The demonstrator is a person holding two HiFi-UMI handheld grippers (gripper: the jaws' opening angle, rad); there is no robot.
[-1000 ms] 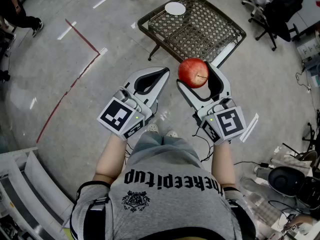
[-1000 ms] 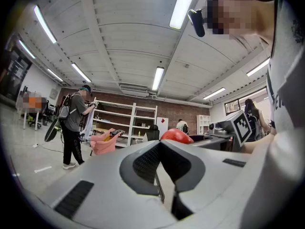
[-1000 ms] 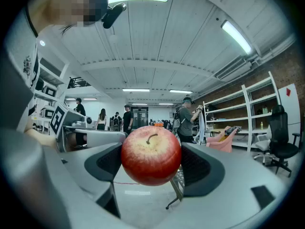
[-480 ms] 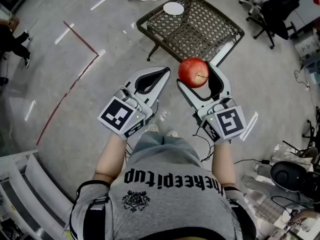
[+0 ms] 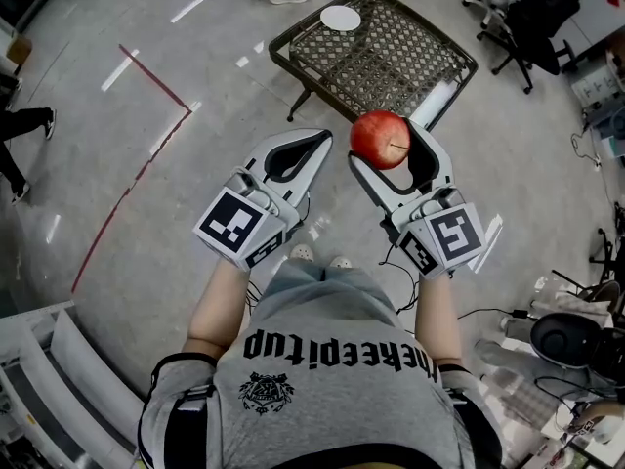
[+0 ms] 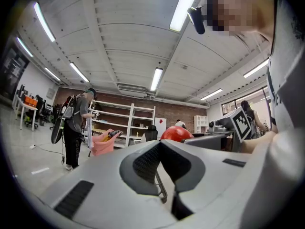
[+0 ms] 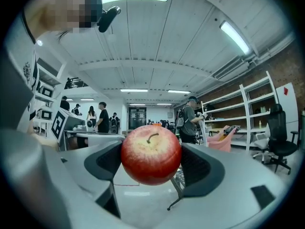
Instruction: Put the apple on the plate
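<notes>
The right gripper [image 7: 150, 162] was clamped on the red apple [image 7: 151, 153], its two jaws pressing the fruit's flanks at about its widest part, with the stem turned up and toward the camera. The apple hung in the air in front of the person, well short of the wire-mesh table [image 5: 391, 55] and well apart from the small white plate [image 5: 340, 17], which sat near the table's far left corner. The left gripper [image 5: 319, 141] was held beside the right one, its jaws closed tip to tip on nothing. The apple looked firm and fairly weighty for its size, with smooth, waxy skin that could slip or roll between flat pads; a hold across the middle, as here, seemed the safest, and hard squeezing would likely bruise it. The plate looked shallow, so a round fruit dropped from height might roll off and through to the table's edge. The mesh top appeared bare apart from the plate, leaving open room to come in from the near side; an office chair [image 5: 532, 13] stood off to the right, clear of that path.
</notes>
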